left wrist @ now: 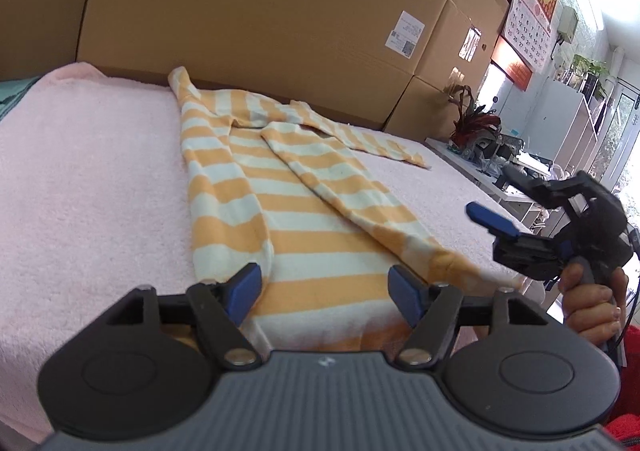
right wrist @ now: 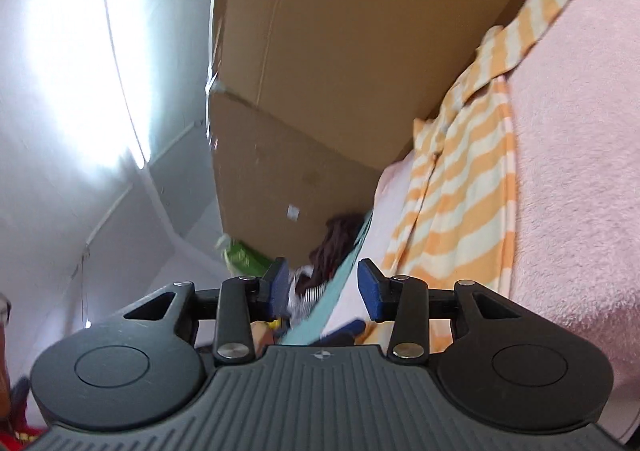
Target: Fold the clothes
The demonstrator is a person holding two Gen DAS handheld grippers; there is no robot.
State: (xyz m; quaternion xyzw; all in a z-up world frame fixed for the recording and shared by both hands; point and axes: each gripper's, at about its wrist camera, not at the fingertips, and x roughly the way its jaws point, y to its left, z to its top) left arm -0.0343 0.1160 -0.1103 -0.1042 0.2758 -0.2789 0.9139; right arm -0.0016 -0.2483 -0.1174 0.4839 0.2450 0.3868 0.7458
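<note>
My left claw [left wrist: 326,293] gapes empty over the striped top's [left wrist: 304,211] hem; right claw [right wrist: 324,289] (rolled sideways) open, holding nothing.

light: daylight is admitted from a window [left wrist: 624,139] at 3 o'clock.
glare: a wall [right wrist: 80,63] is blown out white at 10 o'clock.
shadows: soft, faint.
blur: the right wrist view is smeared throughout.
distortion: edges are bowed, corners darkened.
</note>
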